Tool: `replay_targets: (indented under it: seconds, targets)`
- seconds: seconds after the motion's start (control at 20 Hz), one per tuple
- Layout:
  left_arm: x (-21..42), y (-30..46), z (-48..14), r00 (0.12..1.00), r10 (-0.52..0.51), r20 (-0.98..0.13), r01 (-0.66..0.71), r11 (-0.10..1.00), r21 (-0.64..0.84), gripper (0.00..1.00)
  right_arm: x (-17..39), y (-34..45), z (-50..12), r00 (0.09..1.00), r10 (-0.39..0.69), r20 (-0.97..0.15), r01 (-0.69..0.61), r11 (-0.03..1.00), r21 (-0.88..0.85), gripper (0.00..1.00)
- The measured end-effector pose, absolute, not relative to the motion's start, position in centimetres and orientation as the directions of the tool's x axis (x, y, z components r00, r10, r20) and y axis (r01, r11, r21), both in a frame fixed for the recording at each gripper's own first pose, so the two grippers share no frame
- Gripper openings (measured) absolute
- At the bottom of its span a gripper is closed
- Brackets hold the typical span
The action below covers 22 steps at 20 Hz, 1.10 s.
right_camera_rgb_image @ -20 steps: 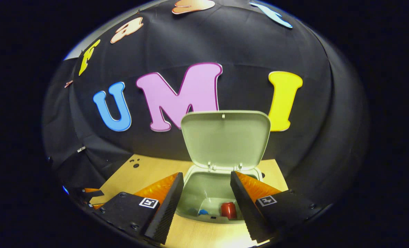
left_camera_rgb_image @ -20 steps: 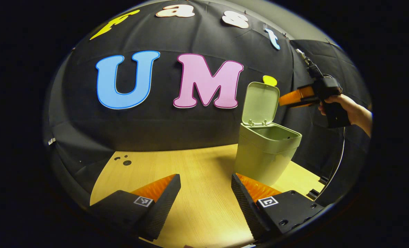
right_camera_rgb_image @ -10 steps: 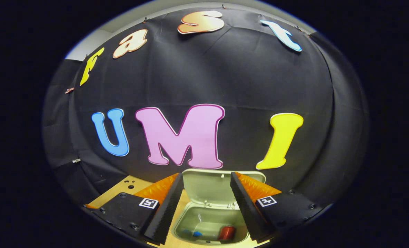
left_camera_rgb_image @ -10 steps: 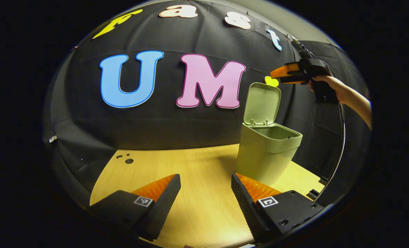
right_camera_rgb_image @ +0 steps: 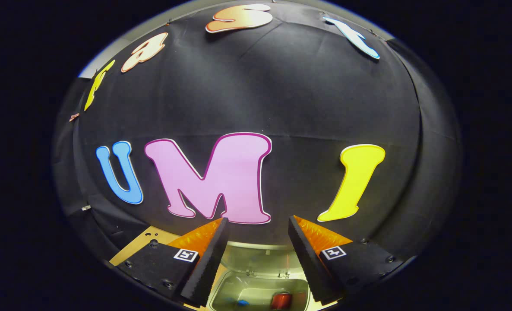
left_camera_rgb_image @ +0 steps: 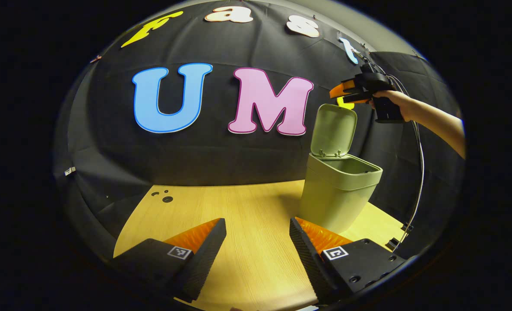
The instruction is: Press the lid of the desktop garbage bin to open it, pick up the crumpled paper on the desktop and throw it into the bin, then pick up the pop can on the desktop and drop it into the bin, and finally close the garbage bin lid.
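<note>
**Right gripper up over the open lid, left gripper idle**

Left gripper view: over the last second you lifted the right gripper (left_camera_rgb_image: 344, 93) from beside the lid to just above its top edge, in the upper right of the frame, and it moved a little leftward. The hand (left_camera_rgb_image: 387, 103) holding it sat to its right. The bin (left_camera_rgb_image: 340, 190) stood at centre right on the wooden table (left_camera_rgb_image: 238, 216), pale green, its lid (left_camera_rgb_image: 333, 129) hinged up nearly vertical and the mouth open. The bin had drifted slightly right in the frame compared with the earlier picture. Your left gripper (left_camera_rgb_image: 258, 242) sat at the bottom, its fingers spread wide with nothing between them but bare table.

Right gripper view: a second ago the whole upright lid filled the middle of the frame; by this moment it had slid to the bottom edge, where the bin (right_camera_rgb_image: 256, 289) appeared between your fingers. Inside it lay the red pop can (right_camera_rgb_image: 280, 300) and, to its left, a small blue scrap (right_camera_rgb_image: 241, 303). The crumpled paper could not be made out clearly. Your right gripper (right_camera_rgb_image: 258, 255) was spread wide, gripping nothing and touching nothing.
</note>
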<state>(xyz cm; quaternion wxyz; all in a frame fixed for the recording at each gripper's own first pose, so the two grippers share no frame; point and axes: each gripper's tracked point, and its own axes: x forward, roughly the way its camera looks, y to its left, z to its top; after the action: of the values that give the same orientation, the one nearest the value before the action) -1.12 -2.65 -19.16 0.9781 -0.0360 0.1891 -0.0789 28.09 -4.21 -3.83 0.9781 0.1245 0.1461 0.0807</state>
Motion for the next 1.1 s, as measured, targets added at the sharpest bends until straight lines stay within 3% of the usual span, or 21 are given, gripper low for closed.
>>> replay_targets:
  seconds: [0.35, 1.1]
  targets:
    - [-1.3, -2.3, -19.4, 0.913, -0.160, -0.375, 0.136, 0.987, -0.088, 0.95, 30.2, -3.9, -6.8, 0.924, 0.189, -0.333, -0.097, 0.956, 0.276, 0.89]
    - [-0.8, -3.6, -19.7, 0.907, -0.196, -0.372, 0.170, 0.980, -0.102, 0.95, 20.4, -2.3, -10.1, 0.863, 0.252, -0.439, -0.168, 0.960, 0.222, 0.89]
